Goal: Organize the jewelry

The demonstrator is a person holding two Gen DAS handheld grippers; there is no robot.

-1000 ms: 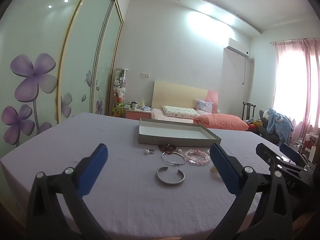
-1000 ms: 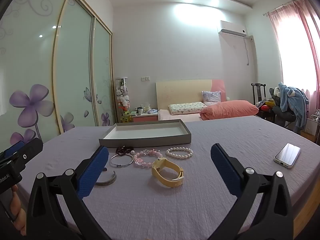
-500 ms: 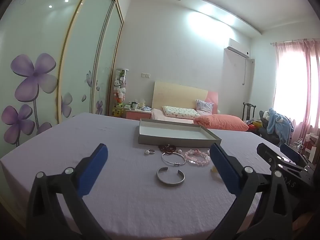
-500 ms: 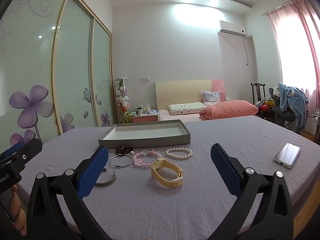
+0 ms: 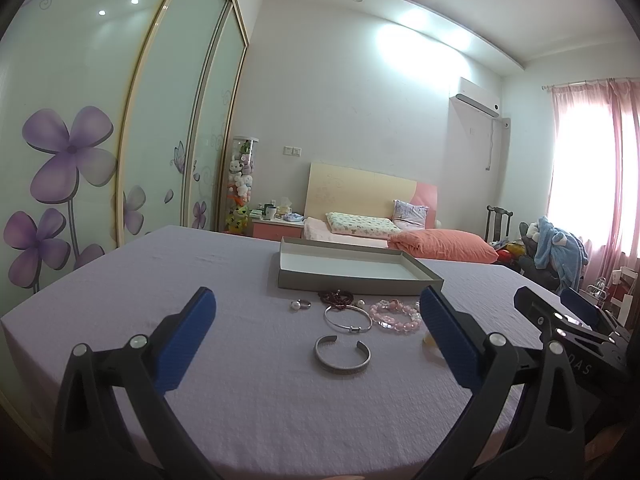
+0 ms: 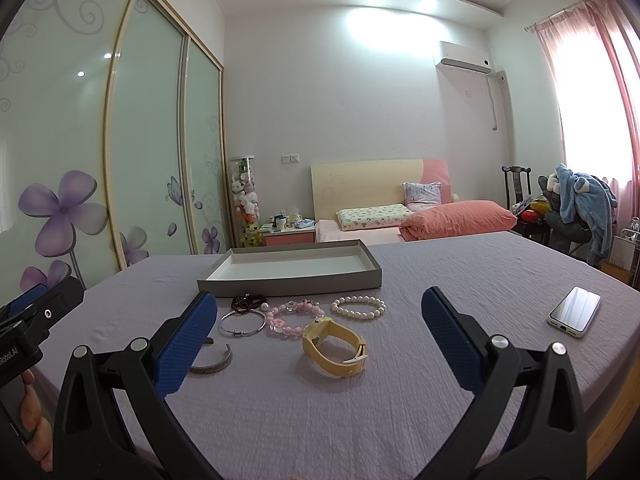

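Jewelry lies on a lilac-covered table in front of an empty grey tray. I see a silver cuff, a thin silver bangle, a pink bead bracelet, a dark bead bracelet, a ring, a pearl bracelet and a yellow watch. My left gripper is open above the table, short of the cuff. My right gripper is open, short of the watch.
A phone lies on the table at the right. The table's right edge is near it. A bed with a pink pillow stands behind the table. A sliding wardrobe lines the left wall.
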